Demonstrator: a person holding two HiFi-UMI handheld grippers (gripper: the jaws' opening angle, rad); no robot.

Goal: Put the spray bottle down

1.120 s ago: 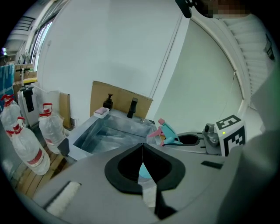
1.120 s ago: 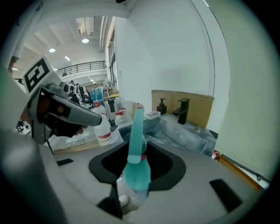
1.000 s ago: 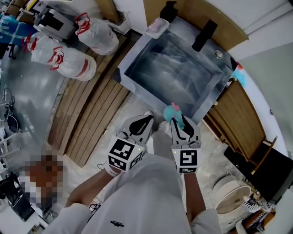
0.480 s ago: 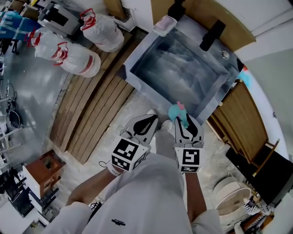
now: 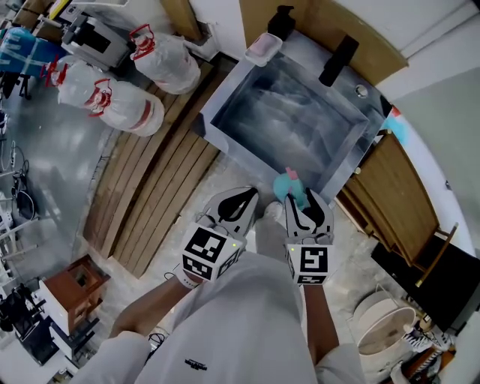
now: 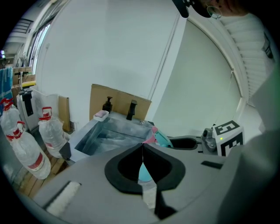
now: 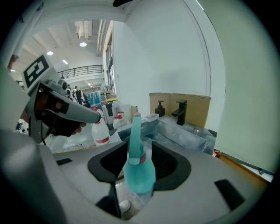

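Observation:
A teal spray bottle (image 5: 289, 186) with a pink band hangs upright between the jaws of my right gripper (image 5: 303, 196), just in front of the near corner of the steel sink (image 5: 201, 124). In the right gripper view the bottle (image 7: 139, 170) fills the gap of that gripper (image 7: 139, 157). The jaws are opening, and both pads still touch the bottle's sides. My left gripper (image 5: 241, 196) is beside it on the left. Its jaws are shut (image 6: 142, 151) with nothing held. The bottle's nozzle (image 6: 161, 138) shows past them.
Large water bottles (image 5: 112, 101) lie at the upper left beside wooden slats (image 5: 157, 180). A black tap (image 5: 337, 56), a soap dispenser (image 5: 279, 19) and a pink soap dish (image 5: 260, 46) stand along the sink's far side. A wooden cabinet (image 5: 401, 202) and a white bucket (image 5: 382, 330) are on the right.
The head view has shifted slightly. Both grippers keep their places, and the bottle stays between the right jaws.

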